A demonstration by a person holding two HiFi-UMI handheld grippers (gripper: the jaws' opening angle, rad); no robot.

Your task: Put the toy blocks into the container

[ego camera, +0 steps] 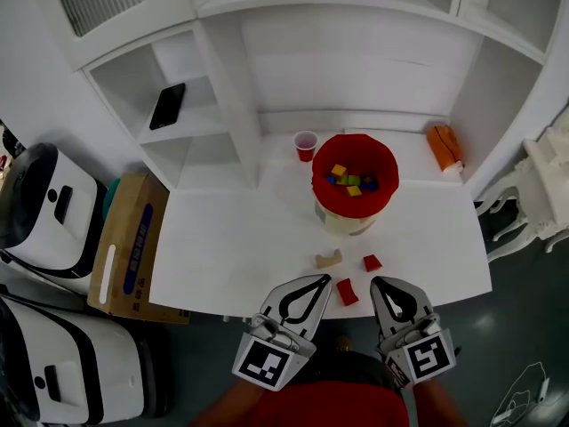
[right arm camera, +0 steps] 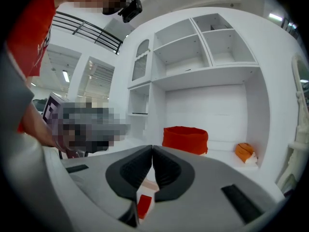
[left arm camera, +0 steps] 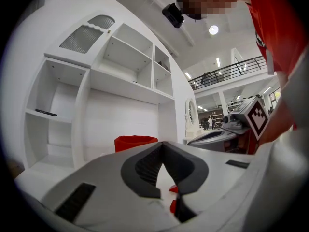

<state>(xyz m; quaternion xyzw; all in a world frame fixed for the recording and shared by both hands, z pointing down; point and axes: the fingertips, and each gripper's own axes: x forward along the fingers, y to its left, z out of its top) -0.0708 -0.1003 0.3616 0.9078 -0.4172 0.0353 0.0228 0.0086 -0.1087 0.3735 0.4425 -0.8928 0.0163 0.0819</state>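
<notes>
A red container (ego camera: 355, 178) stands at the back middle of the white table (ego camera: 222, 238), with several coloured blocks inside. In front of it lie a beige arch block (ego camera: 328, 259), a small red block (ego camera: 372, 262) and a second red block (ego camera: 347, 291). My left gripper (ego camera: 325, 279) is shut and empty at the table's front edge, just left of the nearer red block. My right gripper (ego camera: 377, 281) is just right of that block, jaws together with nothing between them. In the left gripper view, the left gripper (left arm camera: 162, 144) points toward the container (left arm camera: 135, 142). The right gripper (right arm camera: 152, 147) has a red block (right arm camera: 144, 204) below its jaws.
A red cup (ego camera: 306, 144) stands left of the container and an orange object (ego camera: 444, 146) lies at the back right. White shelves rise behind the table, with a black phone (ego camera: 167, 106) on one. A cardboard box (ego camera: 129, 247) and white machines (ego camera: 44, 212) are at the left.
</notes>
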